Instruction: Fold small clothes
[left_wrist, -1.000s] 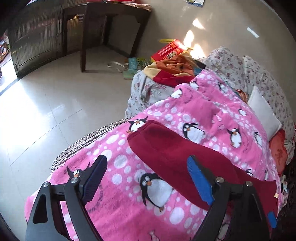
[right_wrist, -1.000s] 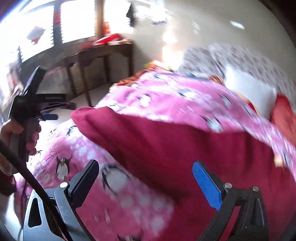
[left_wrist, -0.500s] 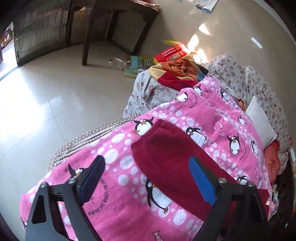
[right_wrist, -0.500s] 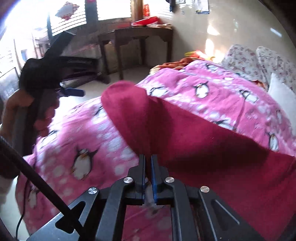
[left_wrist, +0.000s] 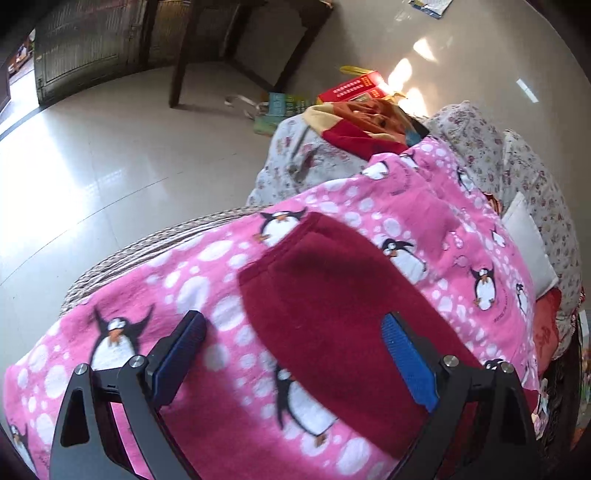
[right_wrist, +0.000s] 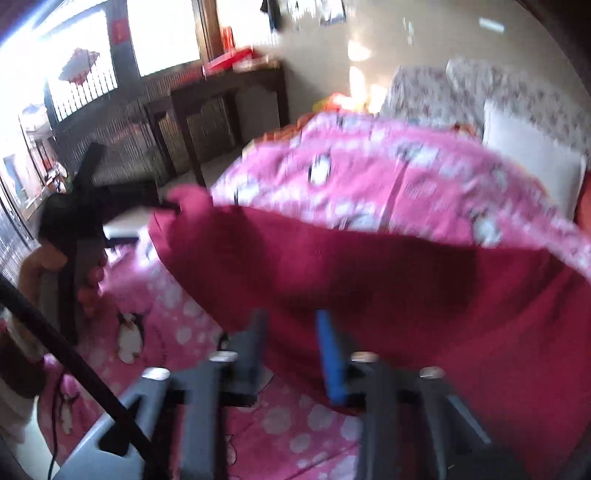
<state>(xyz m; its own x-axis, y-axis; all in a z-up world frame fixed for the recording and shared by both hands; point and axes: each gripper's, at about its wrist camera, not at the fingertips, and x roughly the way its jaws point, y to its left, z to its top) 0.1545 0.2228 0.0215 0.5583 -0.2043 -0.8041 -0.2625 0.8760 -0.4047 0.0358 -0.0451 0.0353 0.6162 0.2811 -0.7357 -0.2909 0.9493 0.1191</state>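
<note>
A dark red fleece garment (left_wrist: 332, 295) lies on a pink penguin blanket (left_wrist: 207, 417). My left gripper (left_wrist: 295, 354) hovers open just above the garment's near end, one finger over the blanket and the other over the red cloth. In the blurred right wrist view the garment (right_wrist: 369, 280) spreads across the middle, and its near edge lies between the fingers of my right gripper (right_wrist: 291, 350). The right jaws are opening, with a clear gap between the pads. The left gripper (right_wrist: 85, 206), held by a hand, sits at the garment's left corner.
The blanket covers a sofa with a flowered cover (left_wrist: 517, 155) and a white cushion (left_wrist: 528, 236). Orange and red clothes (left_wrist: 362, 122) are piled at the sofa's far end. Boxes (left_wrist: 354, 86) lie on the tiled floor near a dark wooden table (left_wrist: 236, 40).
The right gripper went from wide open to shut at the garment's near edge, and its jaws now stand slightly apart. The left gripper has sunk a little towards the garment, still open.
</note>
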